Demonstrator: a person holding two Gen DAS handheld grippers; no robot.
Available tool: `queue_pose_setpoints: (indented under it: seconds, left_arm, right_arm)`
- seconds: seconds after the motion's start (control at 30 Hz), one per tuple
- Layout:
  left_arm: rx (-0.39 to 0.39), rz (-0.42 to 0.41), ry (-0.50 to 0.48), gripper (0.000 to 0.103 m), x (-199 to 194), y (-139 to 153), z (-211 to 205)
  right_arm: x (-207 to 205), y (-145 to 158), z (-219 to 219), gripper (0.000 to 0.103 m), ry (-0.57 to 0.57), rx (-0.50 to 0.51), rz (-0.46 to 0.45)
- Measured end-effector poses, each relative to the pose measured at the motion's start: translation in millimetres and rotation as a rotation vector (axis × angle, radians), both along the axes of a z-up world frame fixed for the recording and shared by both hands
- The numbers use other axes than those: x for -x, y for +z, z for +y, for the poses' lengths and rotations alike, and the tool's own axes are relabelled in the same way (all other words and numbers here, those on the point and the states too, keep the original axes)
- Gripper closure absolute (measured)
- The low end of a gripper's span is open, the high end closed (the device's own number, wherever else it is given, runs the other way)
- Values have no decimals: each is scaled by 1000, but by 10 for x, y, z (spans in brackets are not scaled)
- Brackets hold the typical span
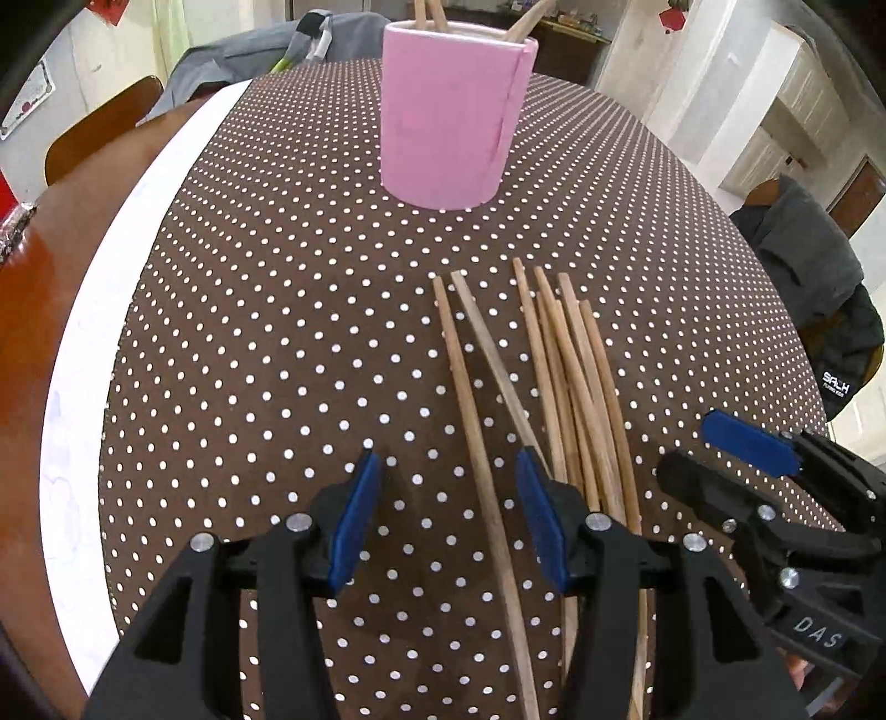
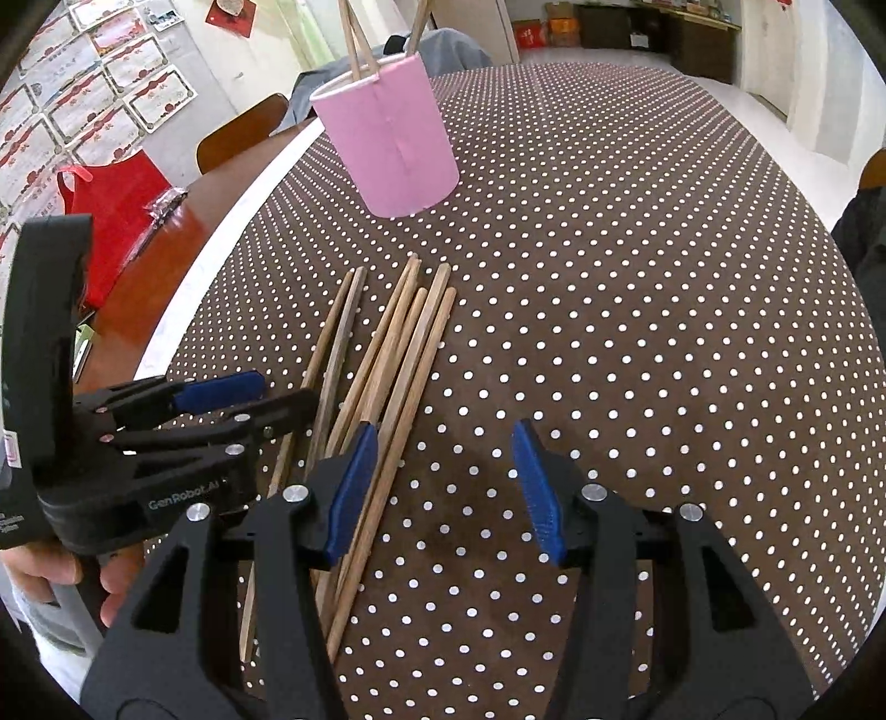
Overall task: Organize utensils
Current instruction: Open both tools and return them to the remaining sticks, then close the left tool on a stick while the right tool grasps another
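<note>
Seven chopsticks (image 1: 559, 387) lie loose on the dotted tabletop (image 1: 277, 332), near a pink cup (image 1: 451, 111) holding more. Both left tongs (image 1: 448, 498) and right tongs (image 2: 443, 482) hover wide open, empty, over them.

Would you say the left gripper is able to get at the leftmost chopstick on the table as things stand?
Probably yes: the left gripper is open, the leftmost chopstick already lies between its jaws, apart from the bundle, and nothing covers it.

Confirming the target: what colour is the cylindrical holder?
Pink cylindrical holder, with wooden chopsticks inside; clearest in left wrist view.
</note>
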State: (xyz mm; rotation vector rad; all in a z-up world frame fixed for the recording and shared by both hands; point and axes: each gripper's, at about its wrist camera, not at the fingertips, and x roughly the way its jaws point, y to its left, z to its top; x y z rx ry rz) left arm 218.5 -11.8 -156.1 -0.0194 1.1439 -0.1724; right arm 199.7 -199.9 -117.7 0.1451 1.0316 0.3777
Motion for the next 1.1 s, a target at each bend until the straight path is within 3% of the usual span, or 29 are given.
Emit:
queue_pose_setpoints:
  seconds: [0.23,0.4,0.57,0.7,0.83,0.97,1.1]
  left_arm:
    - [25,-5,17,66,-15,30,119]
    - [31,-4,26,69,-28,9,147]
    - [-13,-15,29,69,-43,4,48]
    - [-69,-29,23,70,-50,7,-73]
    - [-93,-34,53,89,-63,14,-52]
    - [-137,-41,36,91,-55,21,-92]
    - [-119,-38,36,93,-33,33,-72]
  right_arm:
    - [-67,-52,103,52,17,-3,17]
    - [-83,-99,158,55,7,50,11]
    - [-110,-99,175,67,-11,91,5]
    - [-134,-91,195,67,-8,103,11]
    - [-167,-82,260,67,0,134,13]
    - [-260,-101,449,67,25,181,15]
    - [-330,-115,490,68,35,168,26]
